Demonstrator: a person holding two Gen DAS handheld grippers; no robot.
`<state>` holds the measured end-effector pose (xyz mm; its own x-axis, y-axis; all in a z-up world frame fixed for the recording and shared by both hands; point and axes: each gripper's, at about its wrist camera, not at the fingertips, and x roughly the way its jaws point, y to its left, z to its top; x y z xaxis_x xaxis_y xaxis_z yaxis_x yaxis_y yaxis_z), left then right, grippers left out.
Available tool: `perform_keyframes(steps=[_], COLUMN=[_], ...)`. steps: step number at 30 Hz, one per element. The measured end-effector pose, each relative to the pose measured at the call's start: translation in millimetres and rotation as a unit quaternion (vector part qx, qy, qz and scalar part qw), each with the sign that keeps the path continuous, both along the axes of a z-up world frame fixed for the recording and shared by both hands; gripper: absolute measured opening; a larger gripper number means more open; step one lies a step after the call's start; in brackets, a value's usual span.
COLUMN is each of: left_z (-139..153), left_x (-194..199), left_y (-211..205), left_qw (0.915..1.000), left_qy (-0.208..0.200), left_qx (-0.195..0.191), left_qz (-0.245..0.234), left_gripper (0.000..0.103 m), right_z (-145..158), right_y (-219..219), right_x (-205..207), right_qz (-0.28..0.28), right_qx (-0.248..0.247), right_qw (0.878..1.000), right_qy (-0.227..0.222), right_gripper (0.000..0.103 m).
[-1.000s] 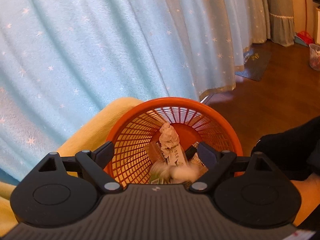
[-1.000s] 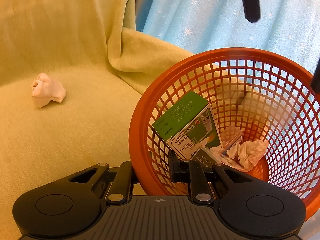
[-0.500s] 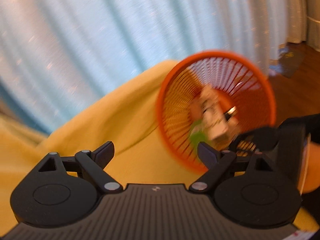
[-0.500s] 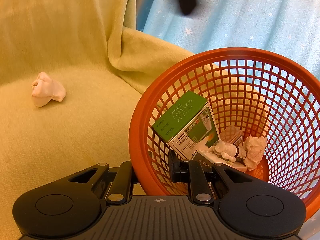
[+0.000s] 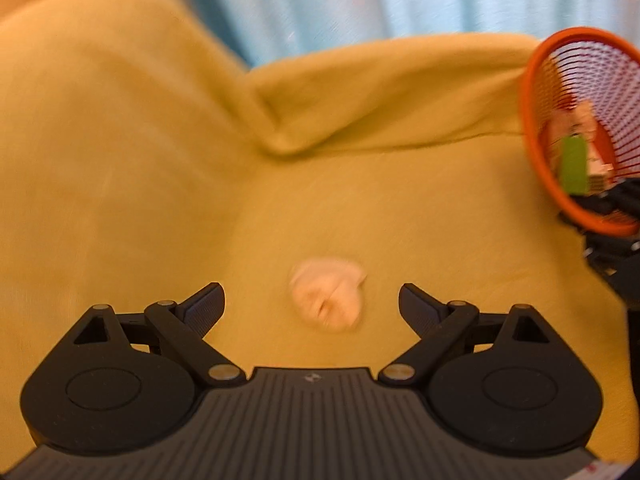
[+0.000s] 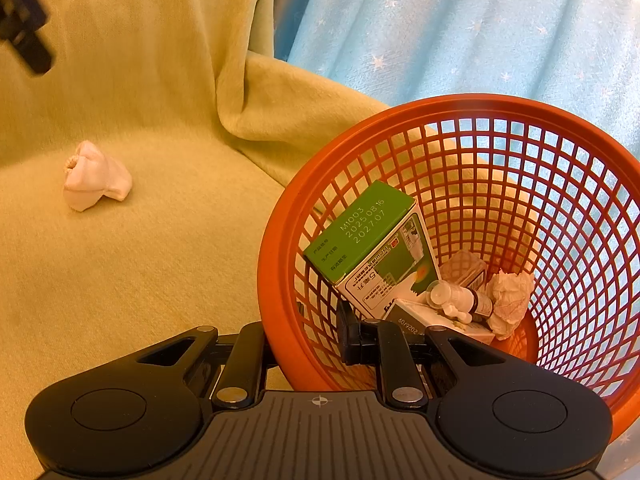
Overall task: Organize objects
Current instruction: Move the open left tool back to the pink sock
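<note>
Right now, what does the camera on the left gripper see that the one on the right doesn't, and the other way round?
Only the left wrist view shows the left gripper, jaws open and empty, facing the crumpled tissue. Only the right wrist view shows the right gripper clamped on the orange basket rim, plus the small bottle and print on the green box. Both show tissue, basket, box, yellow blanket and blue curtain.

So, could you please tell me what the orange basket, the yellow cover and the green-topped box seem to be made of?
Basket: moulded plastic, probably; smooth, slightly glossy rim and a regular open lattice wall.
Cover: soft fleece or plush fabric, by the look; matte, fuzzy nap, draped in rounded folds.
Box: printed cardboard, likely; sharp folded edges, flat panels, a stamped date on the green end.
</note>
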<state>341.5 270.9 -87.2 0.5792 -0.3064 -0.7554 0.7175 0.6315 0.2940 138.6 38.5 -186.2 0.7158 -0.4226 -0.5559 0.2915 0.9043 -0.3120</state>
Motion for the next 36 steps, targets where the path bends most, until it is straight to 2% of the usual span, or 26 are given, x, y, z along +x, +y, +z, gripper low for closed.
perform_keyframes(steps=[6, 13, 20, 22, 32, 36], left_z=[-16, -40, -67, -70, -85, -93], left_x=[6, 12, 20, 22, 26, 30], left_y=[10, -6, -20, -22, -48, -55], left_qw=[0.9998, 0.9992, 0.9975, 0.9971, 0.9957, 0.9949], left_qy=[0.016, 0.027, 0.054, 0.063, 0.08, 0.091], left_qx=[-0.002, 0.028, 0.042, 0.037, 0.042, 0.037], left_qz=[0.014, 0.002, 0.019, 0.024, 0.017, 0.021], left_gripper=[0.092, 0.09, 0.075, 0.075, 0.06, 0.048], right_z=[0, 0, 0, 1, 1, 1], right_y=[0, 1, 1, 0, 1, 1], right_x=[-1, -2, -1, -1, -1, 0], right_qz=[0.0, 0.0, 0.0, 0.0, 0.0, 0.0], right_qx=[-0.002, -0.004, -0.004, -0.002, -0.002, -0.001], right_qw=[1.0, 1.0, 1.0, 1.0, 1.0, 1.0], right_qy=[0.001, 0.003, 0.003, 0.002, 0.002, 0.001], right_gripper=[0.014, 0.014, 0.014, 0.014, 0.014, 0.014])
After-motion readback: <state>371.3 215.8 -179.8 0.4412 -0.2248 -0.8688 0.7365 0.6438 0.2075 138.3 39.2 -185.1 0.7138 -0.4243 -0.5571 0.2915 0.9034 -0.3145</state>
